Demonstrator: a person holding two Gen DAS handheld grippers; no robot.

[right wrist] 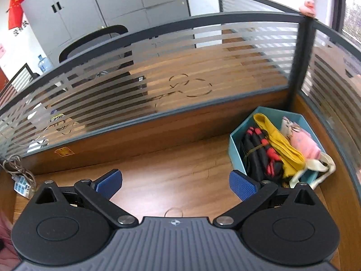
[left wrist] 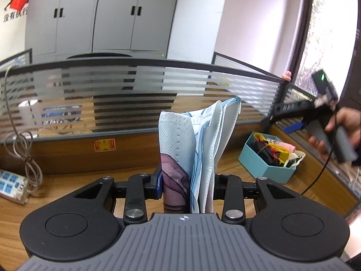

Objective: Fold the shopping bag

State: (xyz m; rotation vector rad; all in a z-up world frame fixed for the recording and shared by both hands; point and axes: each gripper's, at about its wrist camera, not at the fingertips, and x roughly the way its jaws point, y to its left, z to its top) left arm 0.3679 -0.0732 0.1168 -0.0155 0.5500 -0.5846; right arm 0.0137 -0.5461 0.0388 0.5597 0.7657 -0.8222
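Keep the left gripper (left wrist: 187, 187) clamped firmly on the bunched shopping bag (left wrist: 198, 144), raised clear of the desk (left wrist: 74, 187); judged best: seize a free upper corner with the other tool, then lay the cloth flat before creasing. Bag upright between the jaws, pale quilted fabric over a pink-purple print, centre of the left view. Right gripper (right wrist: 176, 187) tilted down above bare desk, jaws wide apart, empty, just left of the teal box (right wrist: 237, 149) of folded bags. Hand (left wrist: 338, 126) gripping its handle at far right.
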